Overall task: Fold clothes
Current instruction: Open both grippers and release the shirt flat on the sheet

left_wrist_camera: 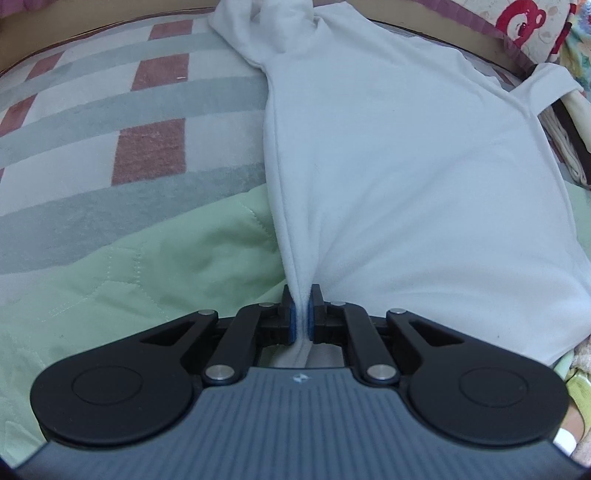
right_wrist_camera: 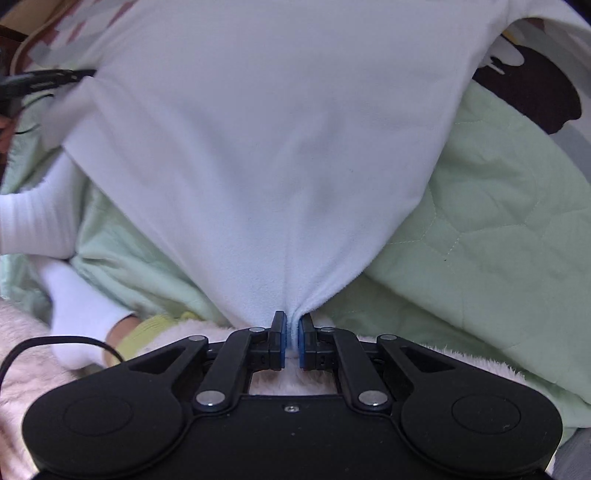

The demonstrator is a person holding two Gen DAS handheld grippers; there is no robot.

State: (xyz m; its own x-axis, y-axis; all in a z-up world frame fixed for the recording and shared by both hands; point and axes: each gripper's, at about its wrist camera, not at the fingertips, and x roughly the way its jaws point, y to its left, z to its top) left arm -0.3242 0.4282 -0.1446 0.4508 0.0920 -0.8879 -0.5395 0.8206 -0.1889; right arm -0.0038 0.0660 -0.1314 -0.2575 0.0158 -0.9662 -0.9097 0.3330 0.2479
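We had the left tongs and the right tongs each pinched tight on an edge of the soft white fleece garment, which stretched ahead of both over the pale green quilted bedcover, presumably kept taut for a clean fold.

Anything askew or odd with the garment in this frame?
Yes: the white garment is not spread evenly. Its far left side is bunched into a twisted roll on the checked blanket. Both the left tool and right tool pinch its near edge, pulling it taut.
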